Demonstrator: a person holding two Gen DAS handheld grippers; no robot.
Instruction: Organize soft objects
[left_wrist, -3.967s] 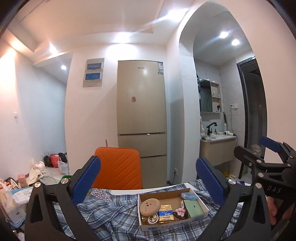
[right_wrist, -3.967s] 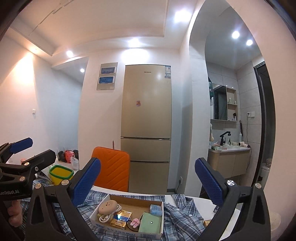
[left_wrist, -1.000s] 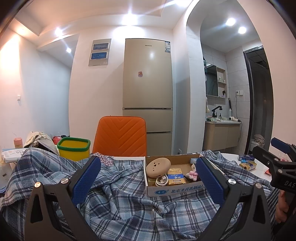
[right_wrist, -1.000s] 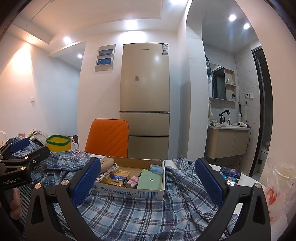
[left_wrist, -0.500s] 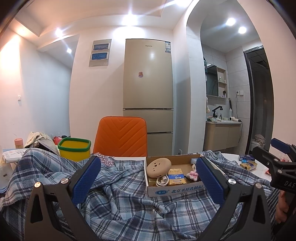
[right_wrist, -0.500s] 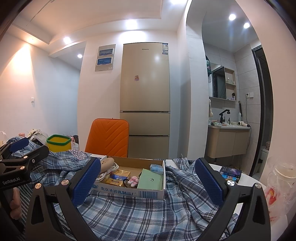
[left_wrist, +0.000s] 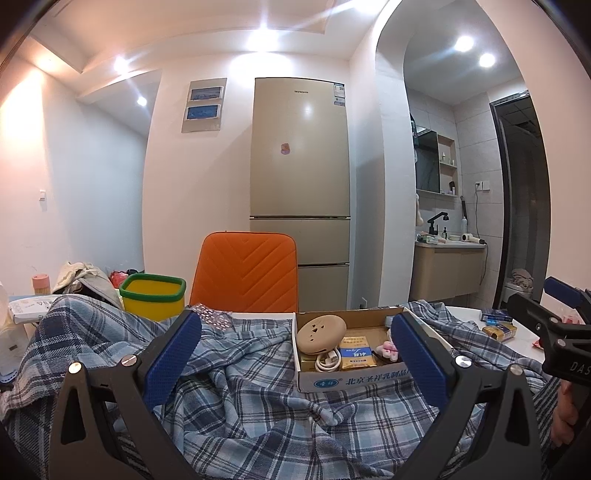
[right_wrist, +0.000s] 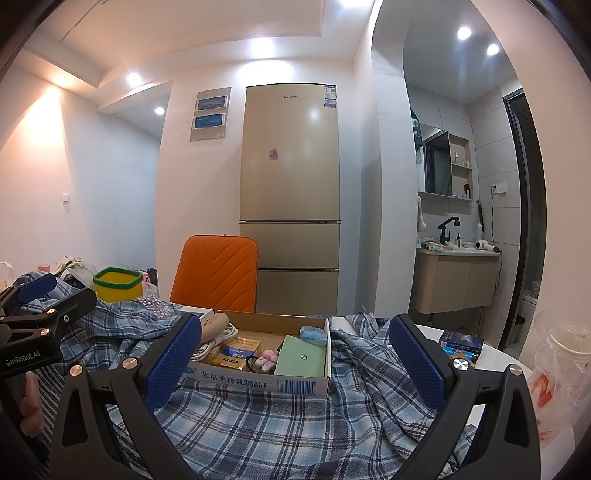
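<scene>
The checked shirt lies crumpled on the table under a box. It looks soft and floppy; grab a bunched fold. Both hand-held grippers are wide apart

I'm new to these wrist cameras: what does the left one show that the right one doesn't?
Only the left wrist view shows the right gripper at its edge. Only the right wrist view shows the left gripper and a plastic-wrapped cup. Both share the plaid shirt, the cardboard box resting on it, the orange chair and the fridge.
</scene>
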